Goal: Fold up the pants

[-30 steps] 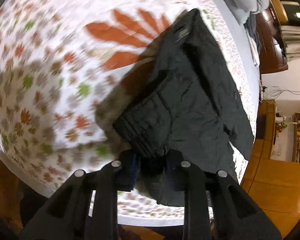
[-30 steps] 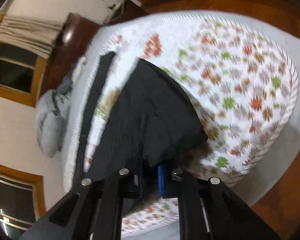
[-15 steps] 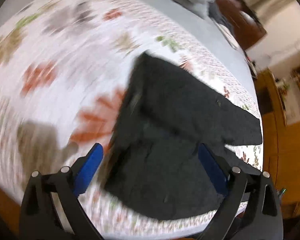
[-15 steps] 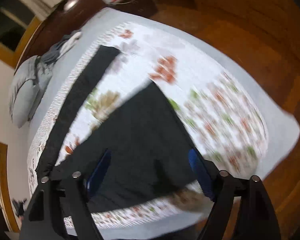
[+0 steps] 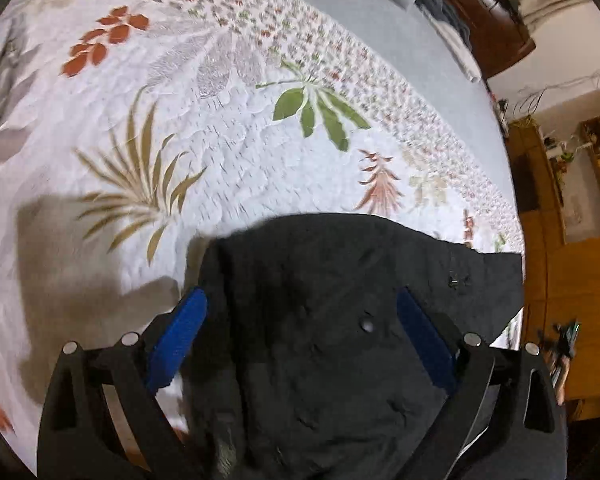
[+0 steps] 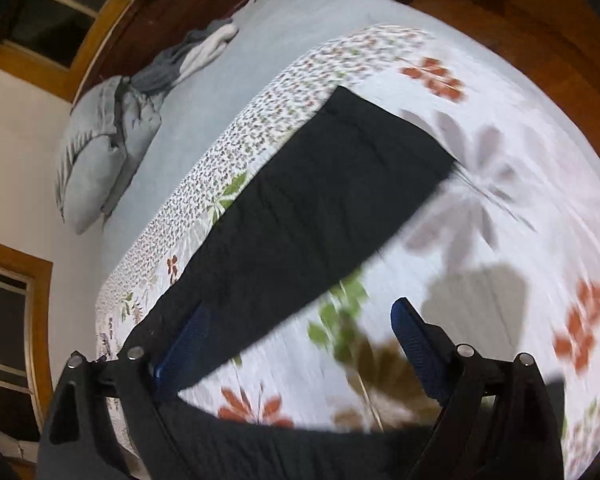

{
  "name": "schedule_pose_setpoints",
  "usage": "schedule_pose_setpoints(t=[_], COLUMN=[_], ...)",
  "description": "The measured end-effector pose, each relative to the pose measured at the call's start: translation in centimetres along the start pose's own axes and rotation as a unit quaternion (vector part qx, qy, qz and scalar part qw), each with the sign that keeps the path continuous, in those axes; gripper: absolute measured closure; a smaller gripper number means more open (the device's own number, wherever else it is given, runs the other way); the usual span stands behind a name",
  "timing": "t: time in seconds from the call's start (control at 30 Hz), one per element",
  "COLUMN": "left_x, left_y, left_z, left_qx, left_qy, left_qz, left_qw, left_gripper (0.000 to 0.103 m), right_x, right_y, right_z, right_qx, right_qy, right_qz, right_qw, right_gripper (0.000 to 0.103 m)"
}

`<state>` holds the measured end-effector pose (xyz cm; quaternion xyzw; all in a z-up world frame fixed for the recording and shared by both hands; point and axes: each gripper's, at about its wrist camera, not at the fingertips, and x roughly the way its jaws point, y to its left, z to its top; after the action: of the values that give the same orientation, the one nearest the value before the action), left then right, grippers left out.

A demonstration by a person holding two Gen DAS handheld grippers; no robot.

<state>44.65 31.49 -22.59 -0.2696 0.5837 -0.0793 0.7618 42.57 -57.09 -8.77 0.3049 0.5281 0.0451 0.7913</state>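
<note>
Dark pants (image 5: 340,340) lie flat on the floral bedspread (image 5: 220,140). In the left wrist view they fill the lower half, and my left gripper (image 5: 300,298) hovers over them, open, its blue pads (image 5: 176,332) wide apart and clear of the cloth. In the right wrist view one long leg of the pants (image 6: 320,200) runs from lower left up to the middle. More dark cloth (image 6: 300,448) shows along the bottom. My right gripper (image 6: 300,308) is opening, and its jaws press on nothing. Only the leg's edge and bedspread (image 6: 480,220) show below them.
A grey pillow (image 6: 100,152) and a heap of grey clothes (image 6: 188,56) lie at the head of the bed on a pale blue sheet (image 5: 400,40). Wooden floor (image 6: 540,20) surrounds the bed. Wooden furniture (image 5: 580,280) stands at the right.
Both grippers were shut on the lifted pants a second ago; both have let go and opened wide. The pants now lie spread on the bed, and both grippers have swept across it.
</note>
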Motion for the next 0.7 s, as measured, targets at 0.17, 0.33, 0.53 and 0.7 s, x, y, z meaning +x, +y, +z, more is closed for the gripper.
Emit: schedule_pose_setpoints(t=[0.17,0.33,0.53,0.7], left_x=[2.6,3.5,3.5,3.4], left_y=[1.7,1.6,2.4,3.6], left_z=[1.4,1.7,1.8,1.5], left_qx=[-0.002,0.035,0.053,0.033], left_qy=[0.030,0.037,0.038,0.026], left_qz=[0.021,0.003,-0.023,-0.043], left_qw=[0.9993,0.9987,0.9976,0.9982], left_gripper=[0.007,0.011,0.072,0.076], right_x=[4.3,7.0,7.6,8.9], right_y=[1.2,1.2,0.7,-0.8], right_z=[3.1,5.4,10.2,14.4], right_qx=[-0.013,-0.025,-0.051,-0.065], right_qy=[0.012,0.029,0.036,0.050], right_qz=[-0.010,-0.009,-0.030,-0.057], right_qw=[1.000,0.999,0.998,0.995], right_gripper=[0.010,0.010,0.010,0.010])
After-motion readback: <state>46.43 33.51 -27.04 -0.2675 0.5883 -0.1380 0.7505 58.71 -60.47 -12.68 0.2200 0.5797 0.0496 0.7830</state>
